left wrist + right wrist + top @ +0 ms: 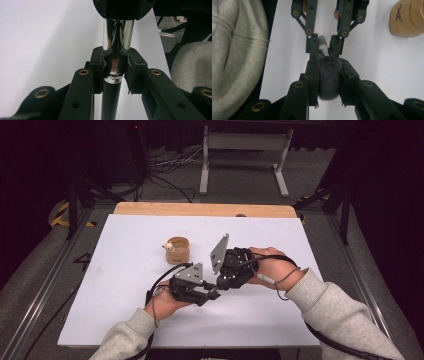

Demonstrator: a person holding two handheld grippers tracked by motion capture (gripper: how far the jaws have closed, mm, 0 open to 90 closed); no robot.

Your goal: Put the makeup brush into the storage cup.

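A makeup brush is held level between my two grippers above the white table (125, 285). My left gripper (115, 53) is shut on its shiny chrome ferrule (117, 35), just above the black handle (111, 100). My right gripper (329, 63) is shut on the dark, fluffy bristle head (328, 77). In the right gripper view the left gripper (324, 45) faces it from the far side, clamped on the ferrule. In the high view the left gripper (212, 295) and right gripper (220, 282) meet tip to tip near the table's middle.
A small round wooden cup (178, 250) with a pale object at its rim stands just behind and left of the grippers; it also lies at the top right as the wooden cup (407, 17). Grey sleeves (237, 55) reach in from the front edge. A wooden strip (200, 209) borders the far side.
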